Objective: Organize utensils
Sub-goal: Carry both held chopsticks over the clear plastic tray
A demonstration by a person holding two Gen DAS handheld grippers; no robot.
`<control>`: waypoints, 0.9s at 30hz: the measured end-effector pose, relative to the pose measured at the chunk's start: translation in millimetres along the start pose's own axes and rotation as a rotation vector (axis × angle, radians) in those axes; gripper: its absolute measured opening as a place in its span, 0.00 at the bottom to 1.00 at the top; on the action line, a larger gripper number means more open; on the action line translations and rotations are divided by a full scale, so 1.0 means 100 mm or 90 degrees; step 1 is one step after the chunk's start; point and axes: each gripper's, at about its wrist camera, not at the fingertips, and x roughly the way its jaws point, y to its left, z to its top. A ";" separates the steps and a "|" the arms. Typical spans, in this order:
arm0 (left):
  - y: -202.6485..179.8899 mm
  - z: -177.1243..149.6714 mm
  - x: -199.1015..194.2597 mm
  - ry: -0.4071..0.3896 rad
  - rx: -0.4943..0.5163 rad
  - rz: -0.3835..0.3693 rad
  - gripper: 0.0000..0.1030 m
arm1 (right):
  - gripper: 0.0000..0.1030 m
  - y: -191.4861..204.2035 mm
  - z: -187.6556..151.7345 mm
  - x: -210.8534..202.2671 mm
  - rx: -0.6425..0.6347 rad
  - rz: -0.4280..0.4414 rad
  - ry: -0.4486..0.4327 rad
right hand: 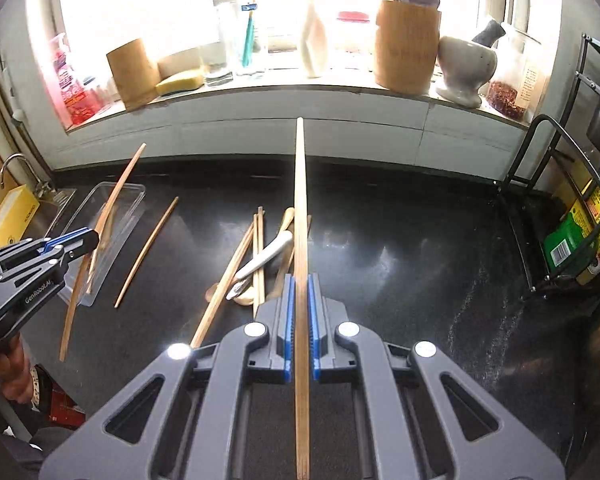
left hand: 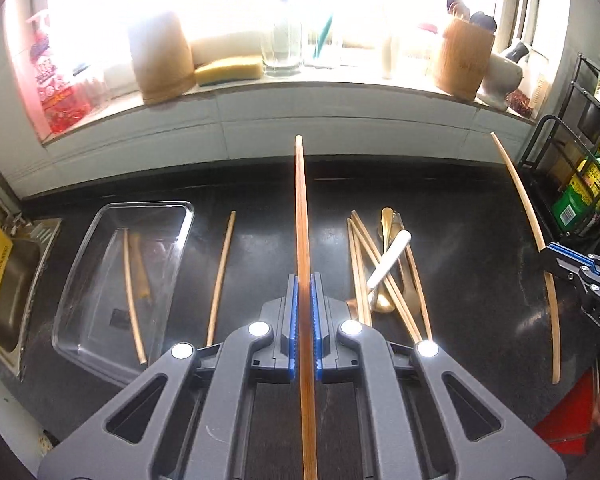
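I've got 1 chopstick (left hand: pixel 302 216) clamped lengthwise in my left gripper (left hand: pixel 304 304) and another chopstick (right hand: pixel 300 208) in my right gripper (right hand: pixel 300 308), clear tray (left hand: pixel 100 224) at the counter's left end, nearer my left.

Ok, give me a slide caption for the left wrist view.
Left tongs shut on a chopstick above the counter, clear tray left, utensil pile right.
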 end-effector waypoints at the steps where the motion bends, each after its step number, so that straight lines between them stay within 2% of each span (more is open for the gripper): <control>1: 0.00 -0.04 -0.05 -0.002 0.001 0.002 0.05 | 0.07 0.02 -0.03 -0.04 0.001 0.002 -0.002; 16: 0.19 -0.36 -0.39 -0.007 -0.020 0.019 0.05 | 0.07 0.33 -0.17 -0.28 -0.018 0.008 -0.014; 27: 0.79 -0.47 -0.43 -0.003 -0.066 0.062 0.05 | 0.07 0.93 0.01 -0.08 -0.068 0.039 -0.011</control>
